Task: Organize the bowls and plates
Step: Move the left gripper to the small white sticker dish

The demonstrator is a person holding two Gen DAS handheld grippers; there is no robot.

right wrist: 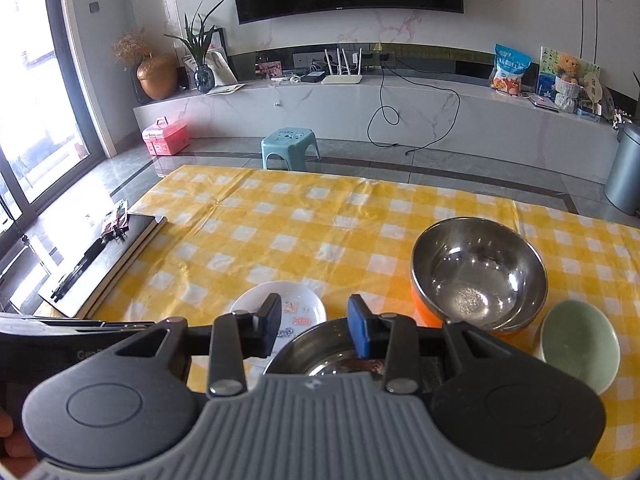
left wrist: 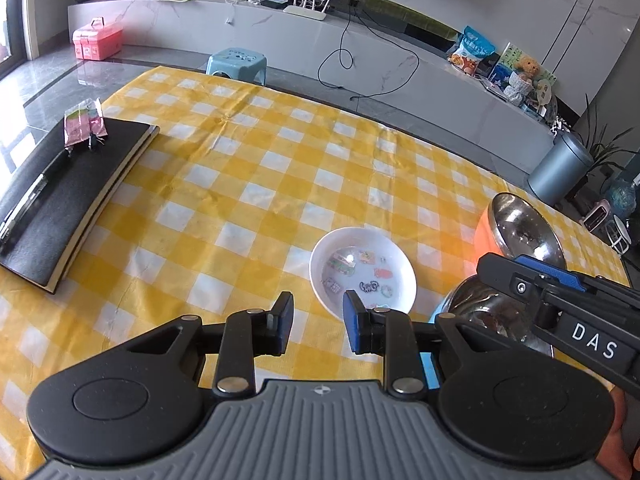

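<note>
— On the yellow-and-white checked tablecloth [right wrist: 320, 216], what's the biggest thing?

— That cloth itself covers the whole table. On its left edge lies a black notebook [left wrist: 68, 196] with a pen [left wrist: 28, 196] along it and a small pink packet [left wrist: 84, 122] at its far end.

— And the dishes?

— All on the right side. The steel bowl with the orange outside [right wrist: 478, 272] is the largest, standing upright. Just beside it on the right is a pale green bowl [right wrist: 578, 346], tilted toward the camera. Nearer, a second steel bowl with a blue outside [right wrist: 320, 350] sits partly hidden behind the right gripper. Left of that is the white plate [left wrist: 362, 270] with small coloured pictures on its bottom.

— How do the tools stand?

— The left gripper [left wrist: 318, 322] hangs over the cloth with its jaws parted and nothing between them; its right finger [left wrist: 354, 320] shows in front of the plate's near rim, though I cannot tell whether it touches. The right gripper [right wrist: 316, 330] hovers above the blue-sided bowl, jaws spread and empty. In the left view it crosses in from the right over both steel bowls.
</note>
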